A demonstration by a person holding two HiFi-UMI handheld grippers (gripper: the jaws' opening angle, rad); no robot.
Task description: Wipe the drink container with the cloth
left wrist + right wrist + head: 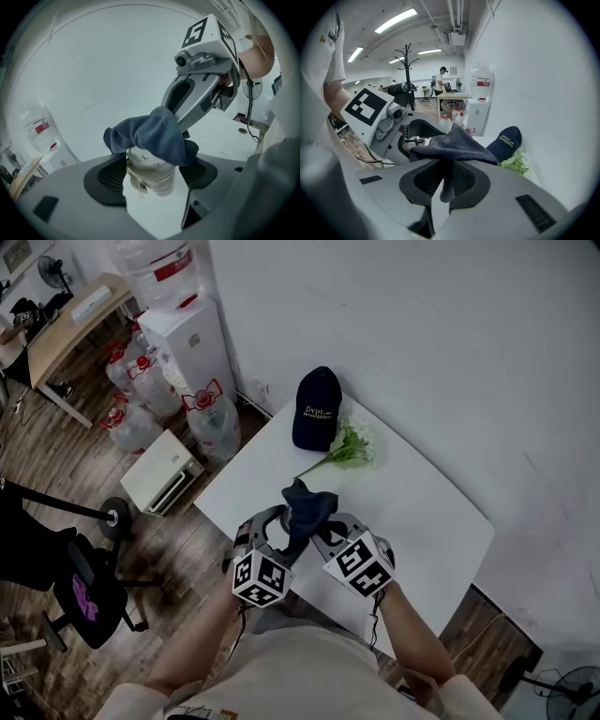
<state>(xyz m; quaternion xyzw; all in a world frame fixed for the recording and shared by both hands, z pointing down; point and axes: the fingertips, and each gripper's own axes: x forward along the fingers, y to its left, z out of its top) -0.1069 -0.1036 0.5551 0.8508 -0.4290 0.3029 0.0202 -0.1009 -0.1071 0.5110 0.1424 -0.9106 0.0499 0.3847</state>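
A clear drink container [151, 178] with a pale lid sits between the pads of my left gripper [154, 174], which is shut on it above the white table [427, 512]. A dark blue cloth [152, 133] is draped over the container's top. My right gripper [445, 180] is shut on a fold of that cloth [452, 145] and reaches in from the right, close to the left one. In the head view both grippers meet under the cloth [305, 504], the left gripper [278, 524] beside the right gripper [322, 529]; the container is hidden there.
A dark cap [316, 409] and a bunch of white flowers [352, 444] lie at the table's far end. Water bottles [214, 420], a dispenser [192, 338] and a white box [164, 470] stand on the floor to the left, beside a chair [84, 589].
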